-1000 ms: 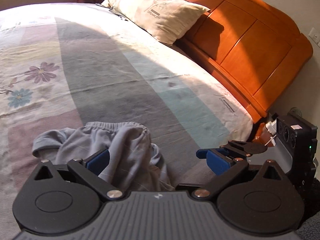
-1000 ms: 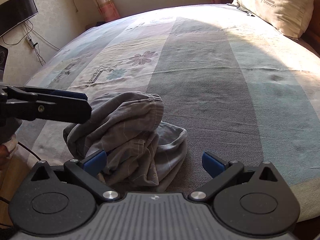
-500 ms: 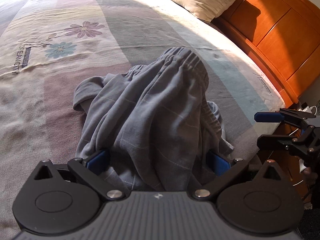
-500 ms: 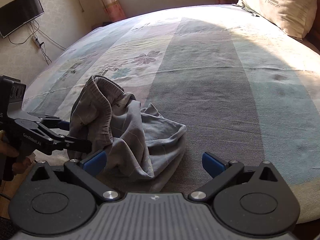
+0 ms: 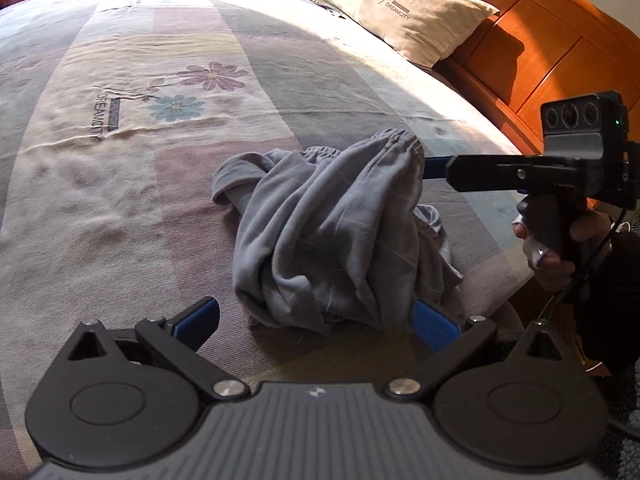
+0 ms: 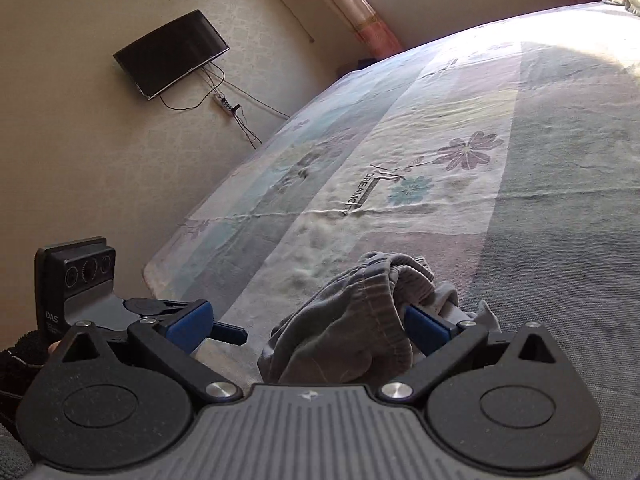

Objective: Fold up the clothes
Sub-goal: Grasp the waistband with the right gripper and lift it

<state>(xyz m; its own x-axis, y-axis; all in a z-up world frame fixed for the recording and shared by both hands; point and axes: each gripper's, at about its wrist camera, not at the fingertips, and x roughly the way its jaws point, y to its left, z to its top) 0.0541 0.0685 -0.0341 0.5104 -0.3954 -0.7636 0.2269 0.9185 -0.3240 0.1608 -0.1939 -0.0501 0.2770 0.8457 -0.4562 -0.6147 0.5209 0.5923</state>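
With both grippers spread wide and holding nothing, the right gripper (image 6: 308,326) at the waistband of the crumpled grey shorts (image 5: 336,232) ahead of the left gripper (image 5: 316,320), we should pinch one elastic layer only.

The grey shorts (image 5: 340,232) hide the right gripper's (image 5: 430,168) tips; pillow (image 5: 404,12) partly cropped.
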